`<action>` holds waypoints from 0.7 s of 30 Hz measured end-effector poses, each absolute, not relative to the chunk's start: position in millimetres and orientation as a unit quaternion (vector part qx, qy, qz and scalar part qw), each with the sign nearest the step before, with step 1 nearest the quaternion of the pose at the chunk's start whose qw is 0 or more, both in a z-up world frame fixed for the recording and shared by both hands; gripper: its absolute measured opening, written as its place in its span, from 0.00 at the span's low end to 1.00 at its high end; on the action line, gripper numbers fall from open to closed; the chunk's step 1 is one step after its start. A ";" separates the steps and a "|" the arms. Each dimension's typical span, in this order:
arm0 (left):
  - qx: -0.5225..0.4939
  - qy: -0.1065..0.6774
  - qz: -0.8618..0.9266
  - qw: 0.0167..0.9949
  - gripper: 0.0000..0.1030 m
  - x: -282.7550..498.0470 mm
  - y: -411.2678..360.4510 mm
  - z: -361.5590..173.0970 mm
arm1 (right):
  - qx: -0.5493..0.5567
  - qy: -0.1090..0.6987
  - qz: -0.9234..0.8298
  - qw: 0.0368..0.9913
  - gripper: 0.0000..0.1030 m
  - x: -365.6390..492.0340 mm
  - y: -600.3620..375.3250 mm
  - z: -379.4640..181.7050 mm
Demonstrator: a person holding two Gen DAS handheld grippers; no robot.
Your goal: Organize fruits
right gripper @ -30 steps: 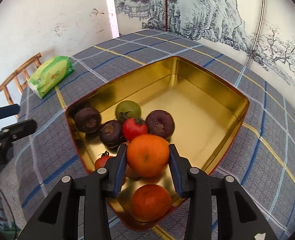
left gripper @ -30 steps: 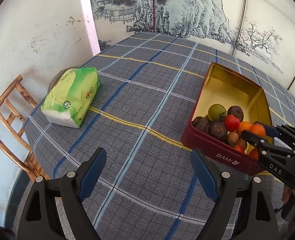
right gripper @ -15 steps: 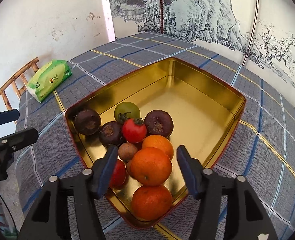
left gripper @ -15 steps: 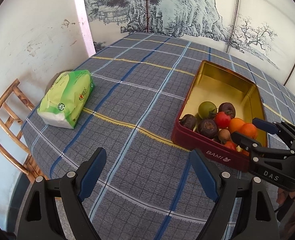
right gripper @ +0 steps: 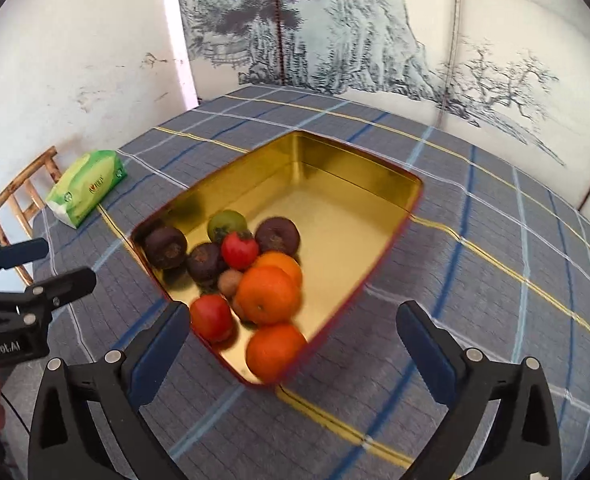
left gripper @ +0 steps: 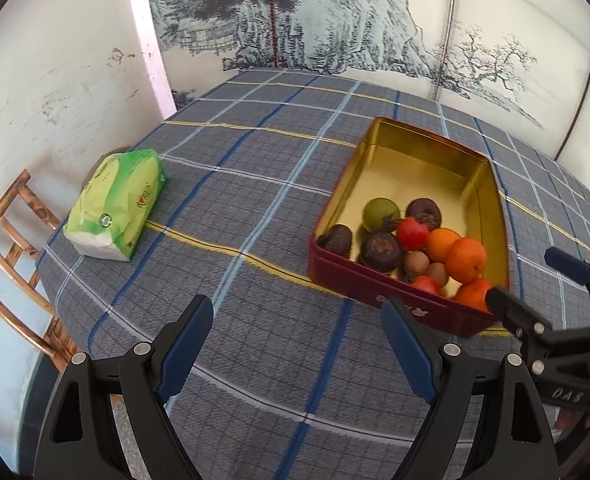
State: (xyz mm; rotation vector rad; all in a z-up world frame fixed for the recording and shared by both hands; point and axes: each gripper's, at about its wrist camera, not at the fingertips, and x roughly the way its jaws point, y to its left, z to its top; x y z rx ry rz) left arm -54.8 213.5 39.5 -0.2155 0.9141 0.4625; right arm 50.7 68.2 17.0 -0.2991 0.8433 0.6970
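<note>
In the left wrist view, the left hand-held gripper (left gripper: 297, 344) stands wide apart with nothing between its pads, over bare checked cloth on the tabletop (left gripper: 231, 184). Ahead and to its right sits the tin (left gripper: 379, 292), red outside and gold inside, with the fruits (left gripper: 415, 248) heaped at the end nearest the gripper: oranges, red tomatoes, dark round fruits, a green one and small brown ones. Ahead to its left a tissue pack (left gripper: 115, 204) lies near the table edge, and beyond that edge a wooden chair (left gripper: 7, 248) stands against the wall. The right hand-held gripper (left gripper: 535, 280) reaches in from the right, its nearer finger crossing the tin's near corner and hiding part of an orange. In the right wrist view, the right hand-held gripper (right gripper: 291, 328) has just been opening and now stands fully spread, holding nothing; the tin (right gripper: 375, 184) lies straight ahead, its near corner and the nearest orange (right gripper: 275, 350) between the fingers, untouched by either pad. The fruits (right gripper: 239, 264) fill the near left part, the far half bare. The left hand-held gripper (right gripper: 43, 262) shows at the left, open, and the tissue pack (right gripper: 87, 188) and chair (right gripper: 19, 200) lie beyond it.
</note>
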 end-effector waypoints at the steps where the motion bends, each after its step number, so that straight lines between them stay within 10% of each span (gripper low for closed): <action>1: -0.102 0.438 0.218 0.866 0.84 -53.6 210.8 39.4 | -0.139 0.402 0.326 0.844 0.99 49.1 64.4 15.6; 21: -0.084 0.454 0.197 0.865 0.84 -42.9 184.7 35.9 | -0.118 0.438 0.307 0.836 0.99 40.9 41.2 -0.6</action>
